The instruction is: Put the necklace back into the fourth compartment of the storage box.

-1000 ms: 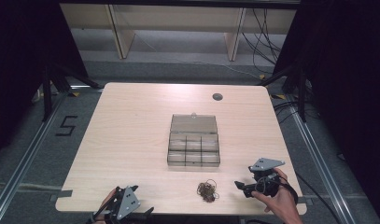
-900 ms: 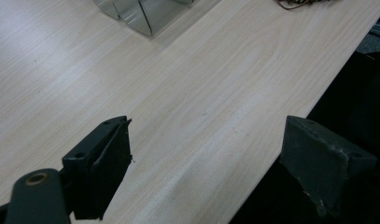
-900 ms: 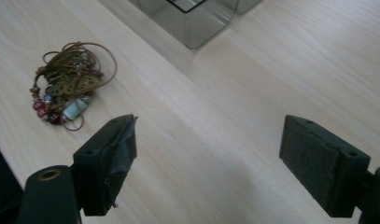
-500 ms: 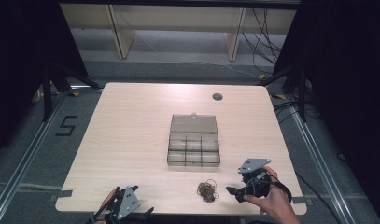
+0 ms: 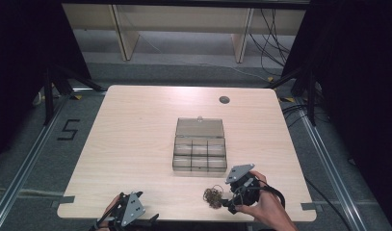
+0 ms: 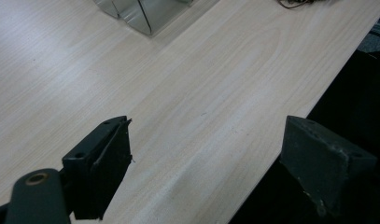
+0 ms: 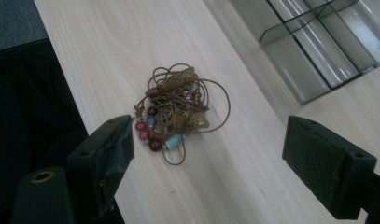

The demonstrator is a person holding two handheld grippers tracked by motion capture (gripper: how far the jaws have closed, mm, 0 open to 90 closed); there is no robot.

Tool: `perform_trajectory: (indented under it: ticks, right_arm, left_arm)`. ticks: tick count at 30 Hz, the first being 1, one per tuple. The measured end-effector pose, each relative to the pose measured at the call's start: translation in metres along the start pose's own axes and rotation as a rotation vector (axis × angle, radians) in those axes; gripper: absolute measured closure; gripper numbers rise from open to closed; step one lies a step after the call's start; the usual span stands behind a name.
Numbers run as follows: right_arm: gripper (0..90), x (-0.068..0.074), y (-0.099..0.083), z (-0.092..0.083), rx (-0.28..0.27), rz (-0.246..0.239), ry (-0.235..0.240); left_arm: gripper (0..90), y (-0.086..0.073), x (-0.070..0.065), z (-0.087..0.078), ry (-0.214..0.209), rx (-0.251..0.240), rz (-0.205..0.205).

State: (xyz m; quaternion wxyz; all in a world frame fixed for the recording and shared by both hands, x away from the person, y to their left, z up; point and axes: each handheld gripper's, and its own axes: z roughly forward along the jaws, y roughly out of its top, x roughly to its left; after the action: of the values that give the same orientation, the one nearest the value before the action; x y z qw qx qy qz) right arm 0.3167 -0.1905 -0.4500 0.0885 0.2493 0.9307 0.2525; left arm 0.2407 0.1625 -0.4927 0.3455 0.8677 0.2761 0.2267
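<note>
high view: right hand-held gripper (image 5: 230, 199) sits at the worktop (image 5: 136, 144) near edge, about 5 o'clock from the clear compartment box (image 5: 199, 150), pointing at the tangle of beaded cord (image 5: 213, 197) just beside it at its 9 o'clock. its jaws have just been opening, nothing between them. left hand-held gripper (image 5: 148, 219) hangs at the near edge, 7 o'clock from the box, well apart from the cord.

left gripper view: left jaws spread wide over bare worktop (image 6: 178, 107), holding nothing. box corner (image 6: 141, 14) at 12 o'clock, a bit of cord (image 6: 295, 3) at 1 o'clock.

right gripper view: right jaws wide open, empty. cord tangle (image 7: 178, 109) lies on the worktop ahead of them, nearer the left jaw, not touched. box compartments (image 7: 318, 42) at 2 o'clock.
</note>
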Motion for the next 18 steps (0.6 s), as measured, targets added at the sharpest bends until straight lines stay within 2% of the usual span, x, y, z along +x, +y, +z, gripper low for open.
perform_trajectory:
  ticks: [1,2,4,5,6,7,8,9,10,11,12,13,14,15,18]
  right_arm:
    - [17.3,-0.001,0.001,0.003,-0.004,-0.034,0.007]
    - [17.2,0.001,0.002,0.004,0.006,-0.021,-0.004]
    - [16.9,0.001,0.005,0.008,0.024,-0.046,0.006]
    - [16.8,0.002,0.006,0.009,0.029,-0.039,-0.004]
    - [16.6,0.002,0.007,0.012,0.037,-0.059,0.002]
    - [16.5,0.003,0.009,0.013,0.045,-0.061,-0.004]
    - [16.6,0.005,0.010,0.015,0.052,-0.049,0.002]
    - [16.5,0.005,0.011,0.018,0.050,-0.069,0.011]
    - [16.3,0.006,0.013,0.020,0.057,-0.060,0.010]
    - [16.4,0.007,0.015,0.023,0.062,-0.077,0.013]
    - [16.4,0.007,0.016,0.025,0.069,-0.079,0.023]
    - [16.4,0.009,0.016,0.026,0.076,-0.071,0.020]
    - [16.4,0.009,0.017,0.028,0.084,-0.072,0.030]
    - [16.4,0.008,0.017,0.031,0.082,-0.093,0.034]
    - [16.5,0.008,0.019,0.036,0.100,-0.088,0.033]
  left_arm:
    - [15.6,0.000,0.000,0.000,-0.003,0.001,0.000]
    - [15.6,0.000,0.001,0.000,0.002,0.002,0.009]
    - [15.6,0.000,0.002,0.000,0.006,-0.002,0.009]
    - [15.6,0.000,0.002,0.000,0.006,-0.001,0.010]
    - [15.6,-0.001,-0.001,-0.001,0.002,0.013,-0.030]
    - [15.6,0.000,0.001,0.000,0.005,0.000,0.008]
    - [15.6,0.000,0.001,0.000,0.005,0.001,0.010]
    - [15.6,0.000,0.001,0.000,0.003,0.001,0.009]
    - [15.6,0.000,0.001,0.000,0.003,0.001,0.005]
    - [15.6,0.000,0.000,0.000,0.012,0.004,0.006]
    - [15.6,-0.001,-0.001,0.002,0.018,-0.011,-0.017]
    - [15.6,0.000,0.000,0.000,0.005,0.003,0.006]
    - [15.6,0.000,0.000,0.000,0.010,0.006,0.006]
    - [15.6,-0.001,-0.001,0.002,0.022,-0.011,-0.018]
    - [15.6,-0.001,-0.001,0.002,0.018,-0.007,-0.013]
